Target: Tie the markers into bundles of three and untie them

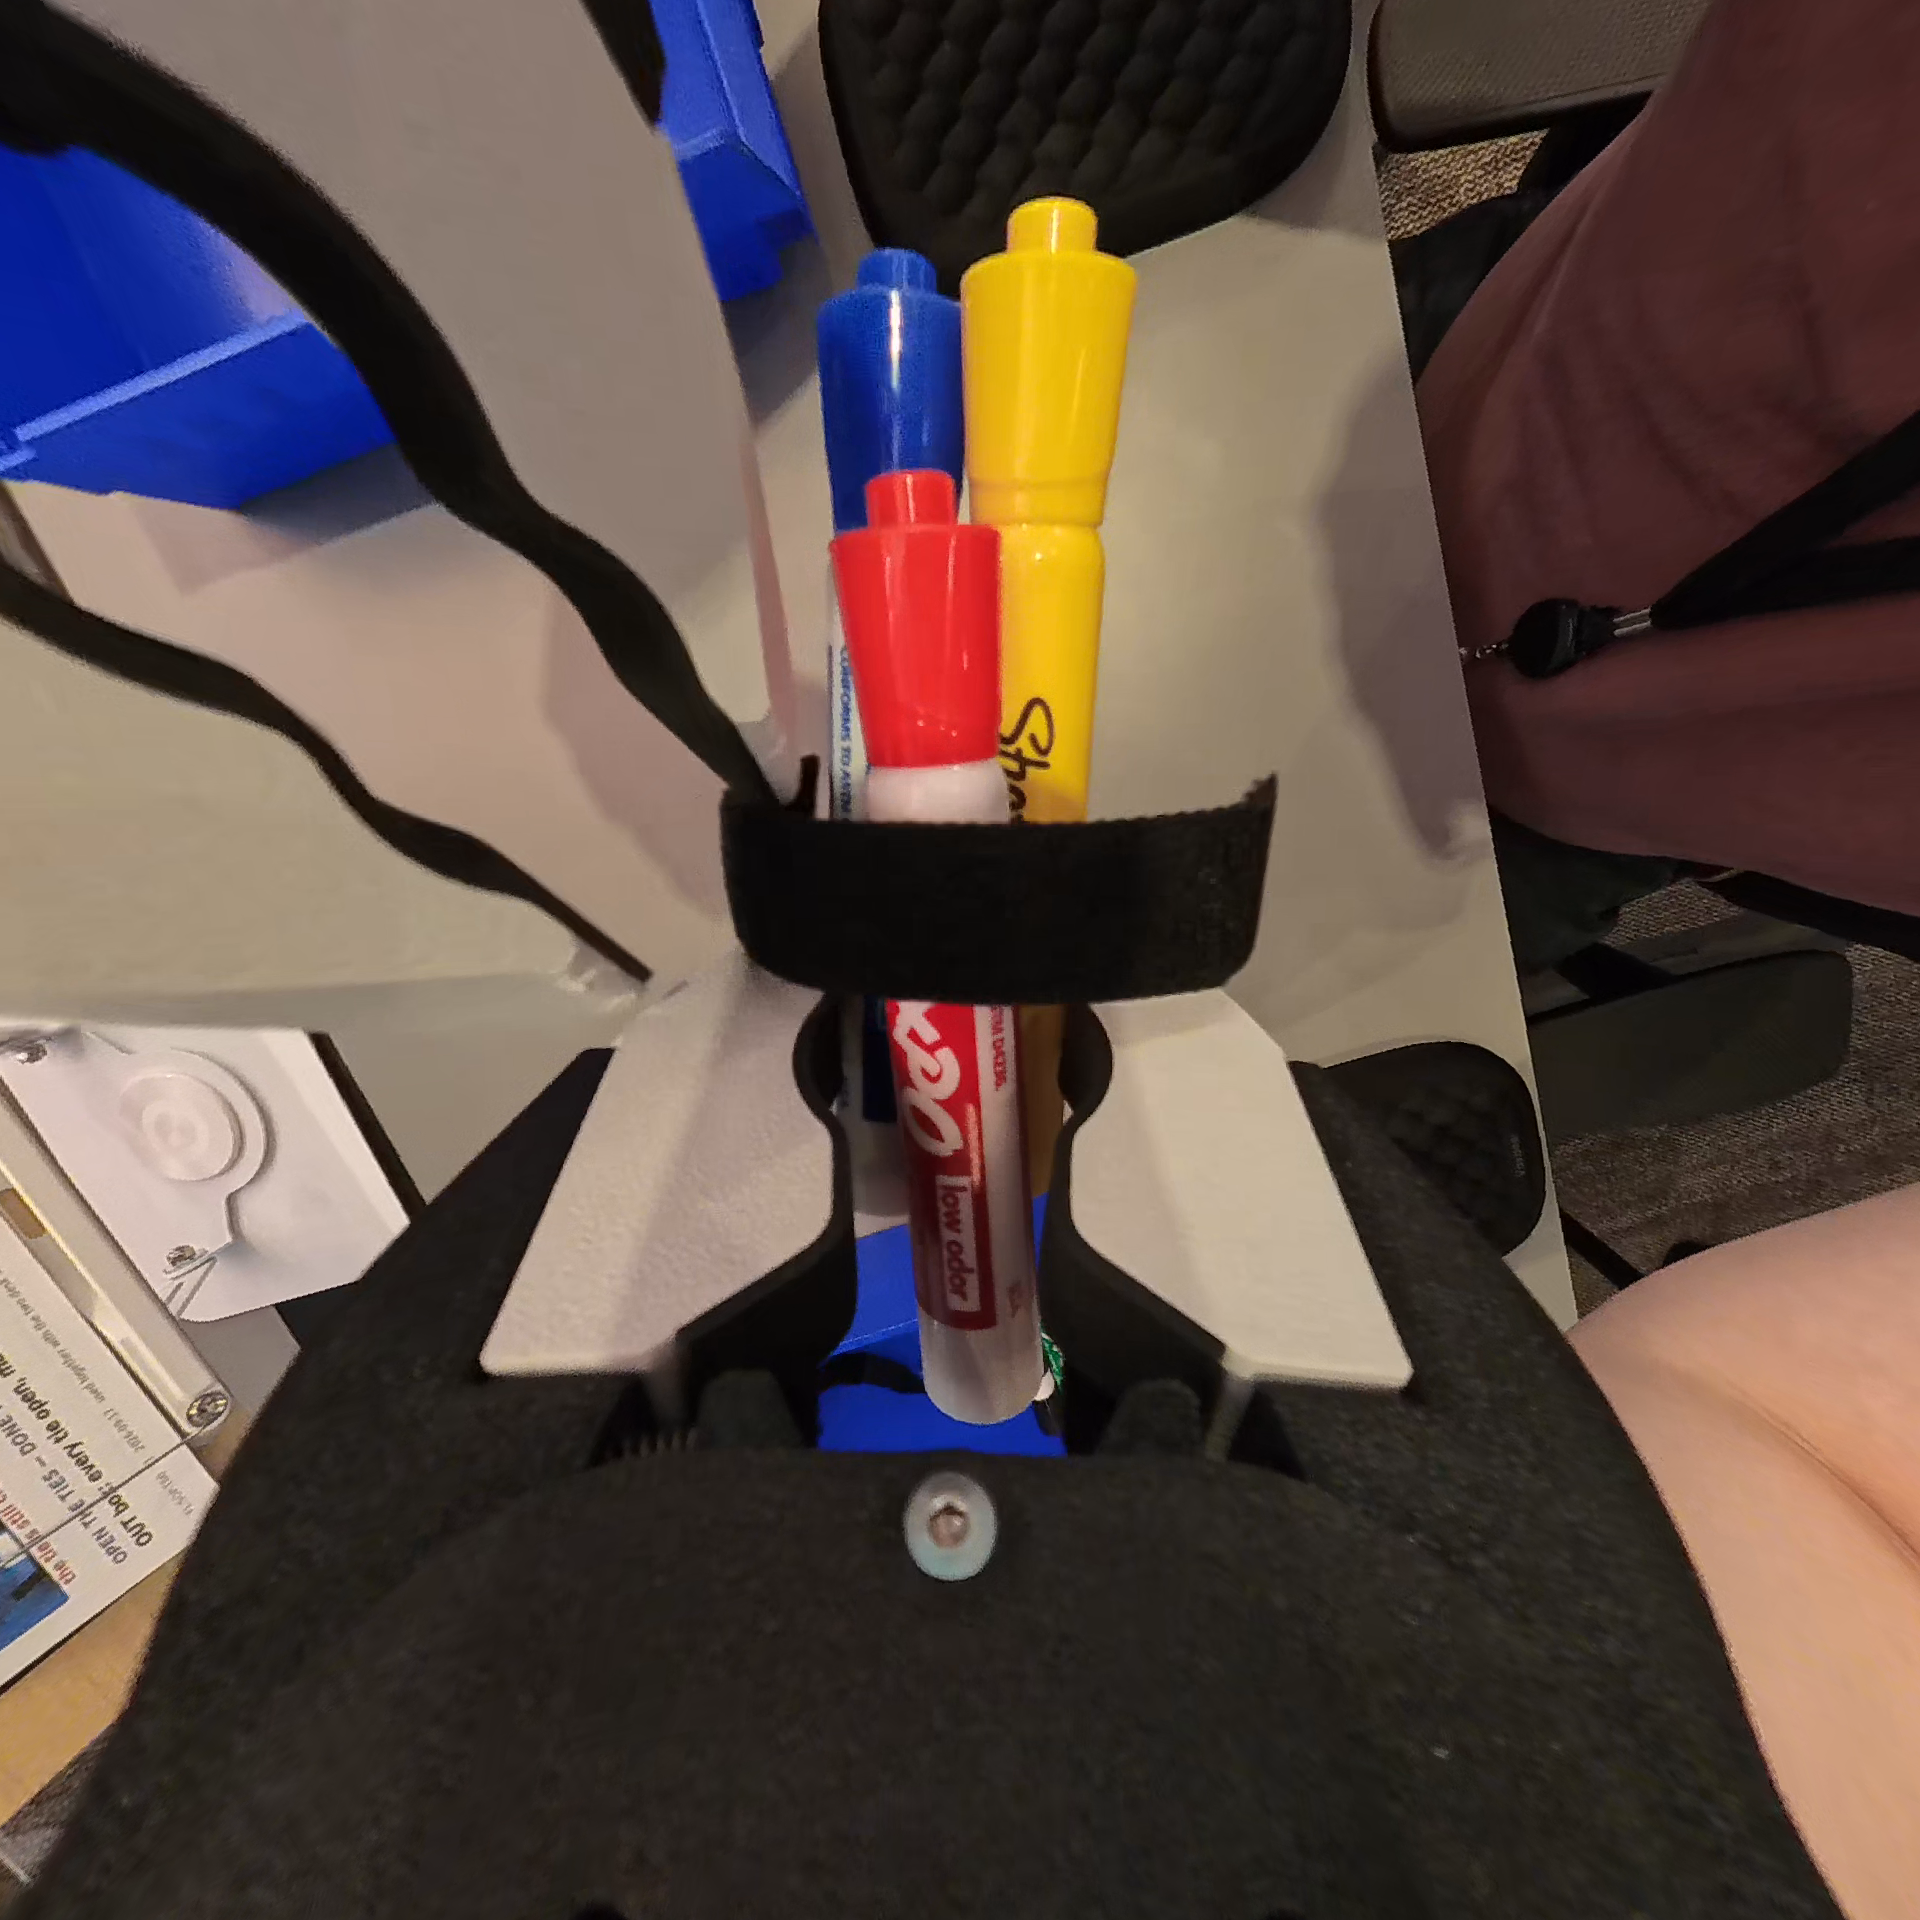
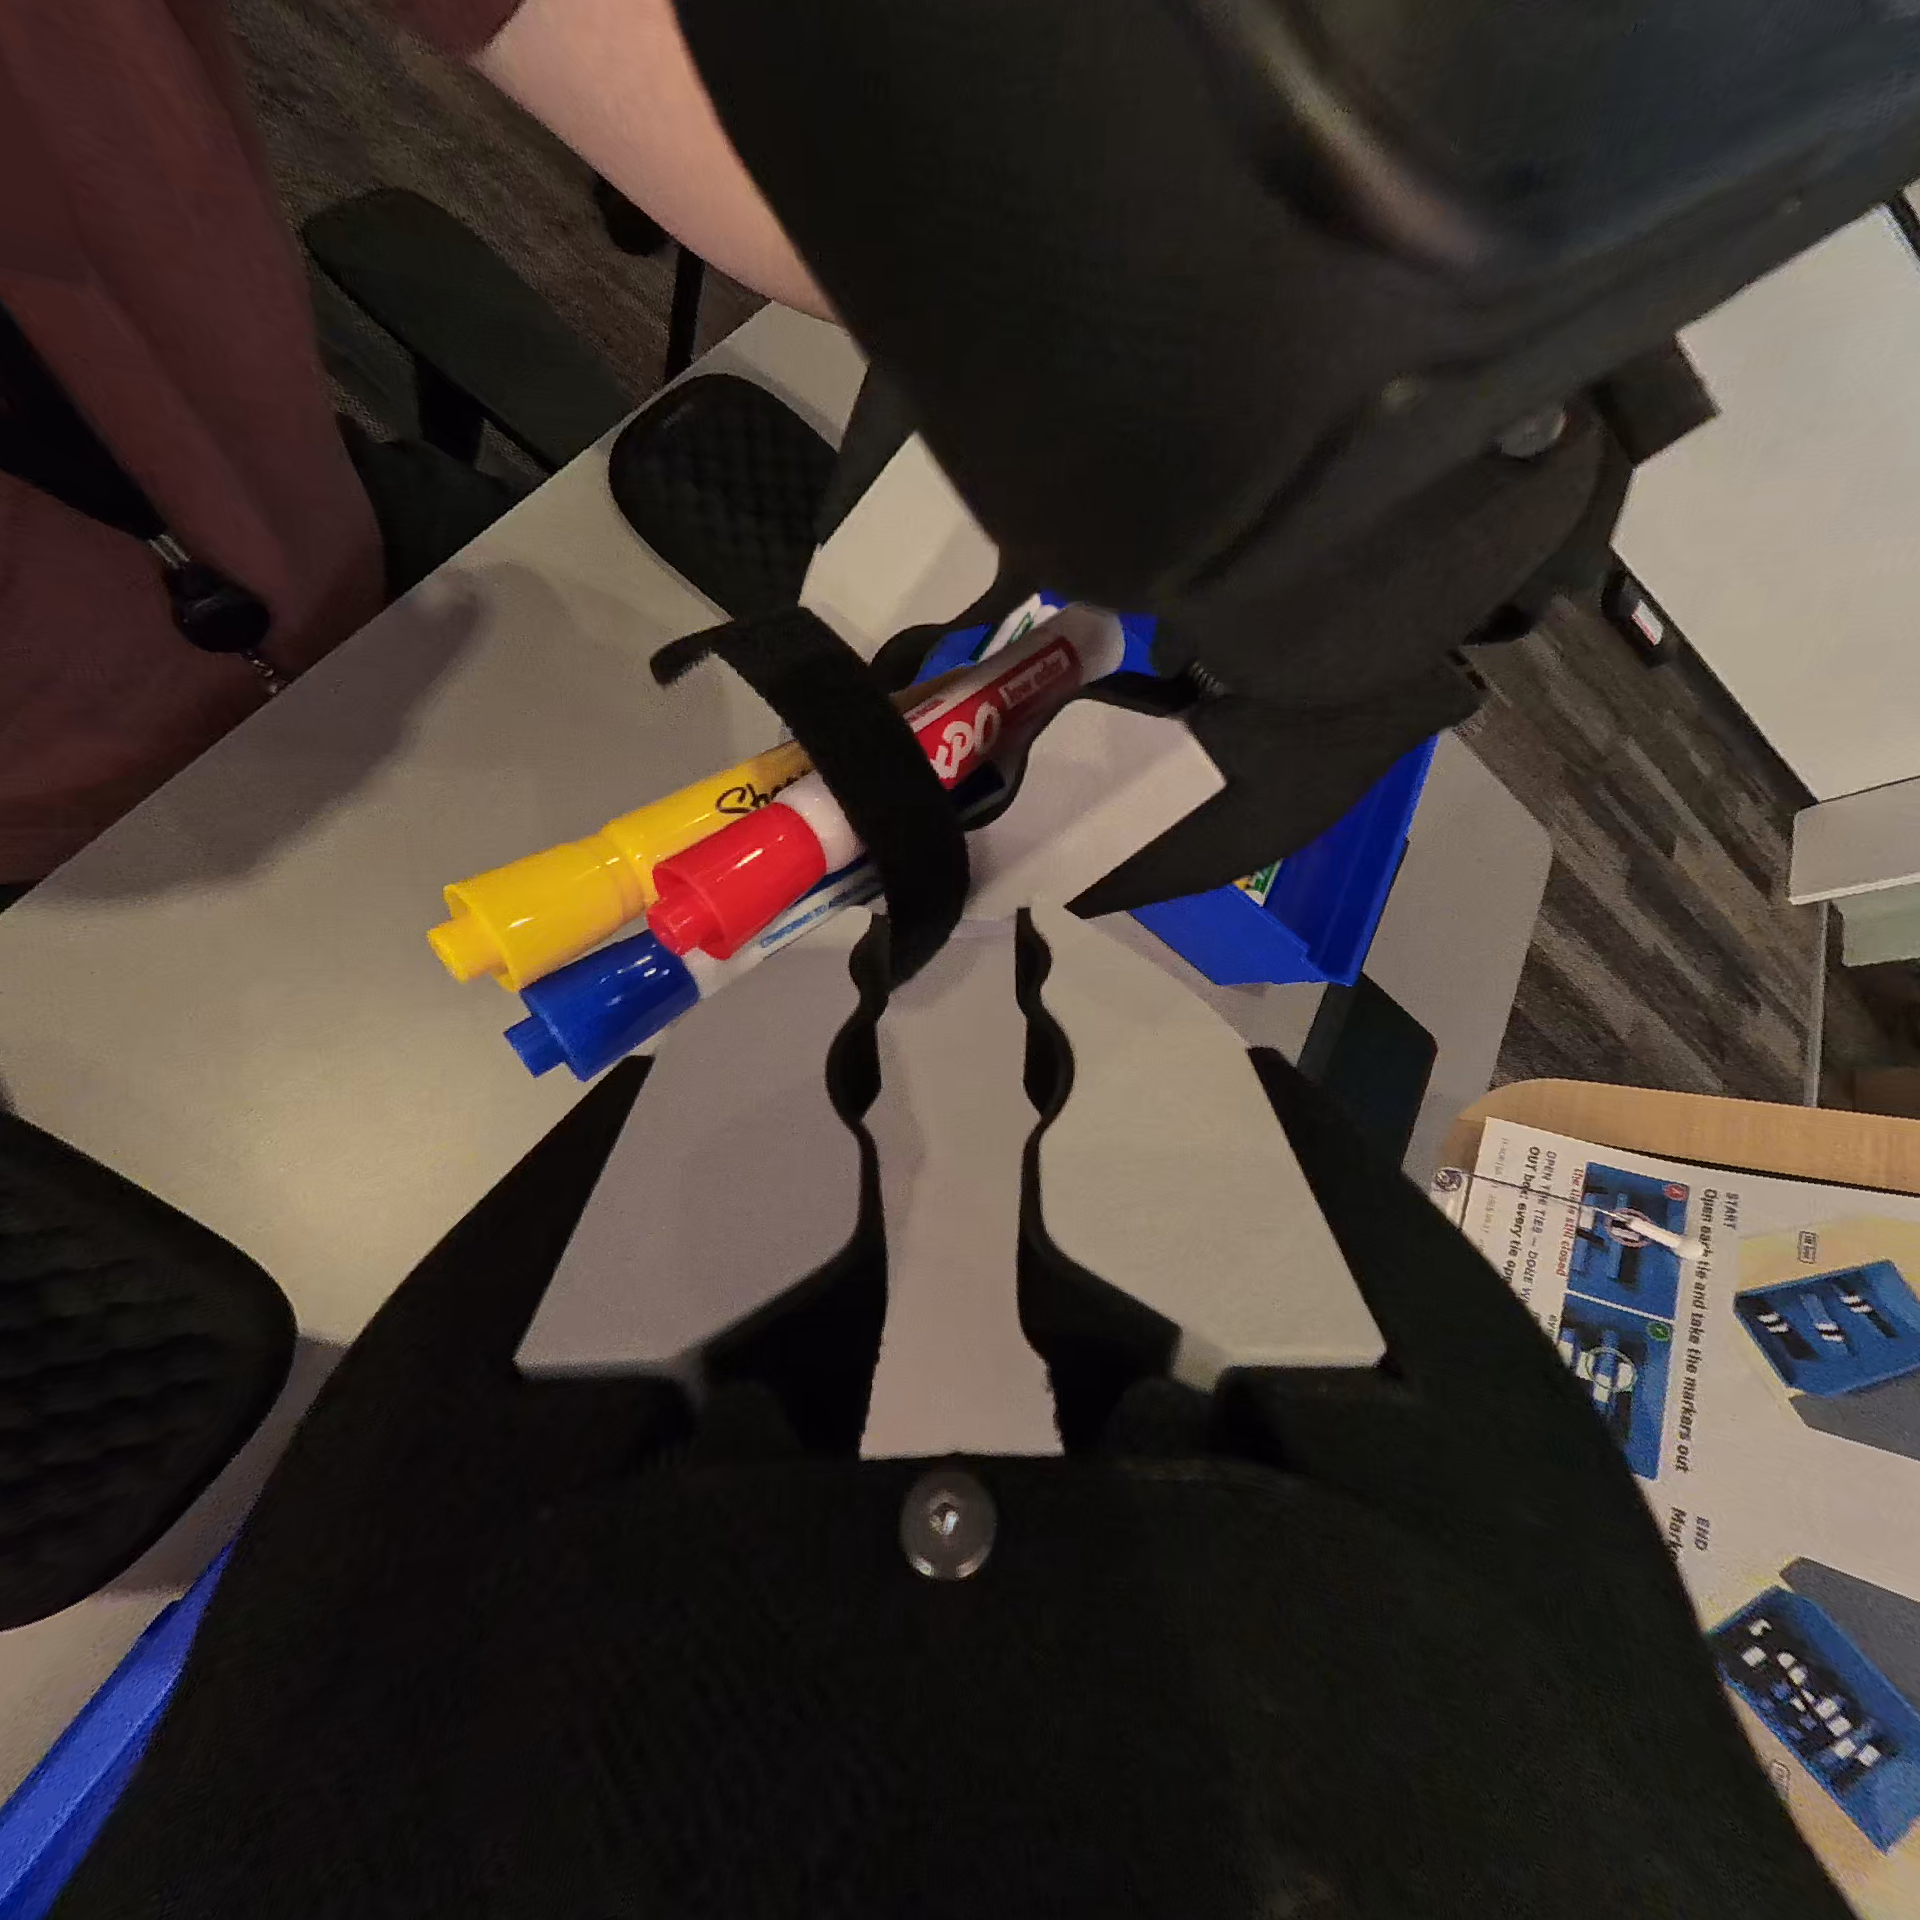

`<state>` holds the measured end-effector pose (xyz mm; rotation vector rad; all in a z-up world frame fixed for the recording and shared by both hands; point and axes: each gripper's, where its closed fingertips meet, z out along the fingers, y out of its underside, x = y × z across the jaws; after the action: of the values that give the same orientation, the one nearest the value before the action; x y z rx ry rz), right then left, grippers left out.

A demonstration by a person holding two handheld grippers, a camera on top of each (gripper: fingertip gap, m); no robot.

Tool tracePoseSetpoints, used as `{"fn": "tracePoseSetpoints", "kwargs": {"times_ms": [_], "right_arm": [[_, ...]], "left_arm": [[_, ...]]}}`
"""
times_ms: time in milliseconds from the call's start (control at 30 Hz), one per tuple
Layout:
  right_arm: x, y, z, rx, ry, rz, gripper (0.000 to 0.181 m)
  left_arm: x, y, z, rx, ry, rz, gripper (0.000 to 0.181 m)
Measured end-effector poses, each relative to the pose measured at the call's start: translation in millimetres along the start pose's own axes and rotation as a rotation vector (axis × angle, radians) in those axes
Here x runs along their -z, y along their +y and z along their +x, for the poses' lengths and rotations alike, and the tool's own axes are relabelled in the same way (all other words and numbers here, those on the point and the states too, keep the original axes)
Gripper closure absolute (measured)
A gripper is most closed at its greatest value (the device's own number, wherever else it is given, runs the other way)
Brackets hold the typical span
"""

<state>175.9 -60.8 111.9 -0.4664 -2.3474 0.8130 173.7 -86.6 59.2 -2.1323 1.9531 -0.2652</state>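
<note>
Bundle: three markers, red (image 1: 940, 665), blue (image 1: 888, 374) and yellow (image 1: 1044, 384), are held above the table (image 2: 260, 831) near its edge.
Left gripper (image 1: 951, 1081): jaws clamped on the marker barrels.
Strap (image 1: 997, 894): a black loop is seen round the barrels, tail trailing loose.
Right gripper (image 2: 951, 977): jaws slightly apart, empty, tips just beside the strap.
Progress: one bundle judged wrapped; whether fastening or undoing is in hand cannot be told.
Hidden: strap closure; contents of the blue bin (image 2: 1320, 914).
</note>
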Motion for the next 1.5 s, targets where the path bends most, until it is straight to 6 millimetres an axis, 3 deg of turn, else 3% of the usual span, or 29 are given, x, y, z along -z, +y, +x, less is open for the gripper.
{"fn": "tracePoseSetpoints", "kwargs": {"times_ms": [567, 733, 1267, 1500], "right_arm": [[1, -10, 6, 0.024, 0.013, 0.039, 0.163], [-2, -14, 4, 0.061, 0.006, 0.045, 0.176], [-6, -35, 10, 0.198, 0.160, 0.080, 0.176], [-9, -36, 10, 0.187, 0.150, 0.085, 0.167]], "left_arm": [[3, 0, 1, -0.003, -0.006, -0.001, 0.142], [4, 1, 2, -0.001, -0.008, -0.006, 0.142], [10, 4, 1, 0.011, -0.018, 0.016, 0.143], [10, 7, 1, 0.013, -0.019, 0.001, 0.143]]}}
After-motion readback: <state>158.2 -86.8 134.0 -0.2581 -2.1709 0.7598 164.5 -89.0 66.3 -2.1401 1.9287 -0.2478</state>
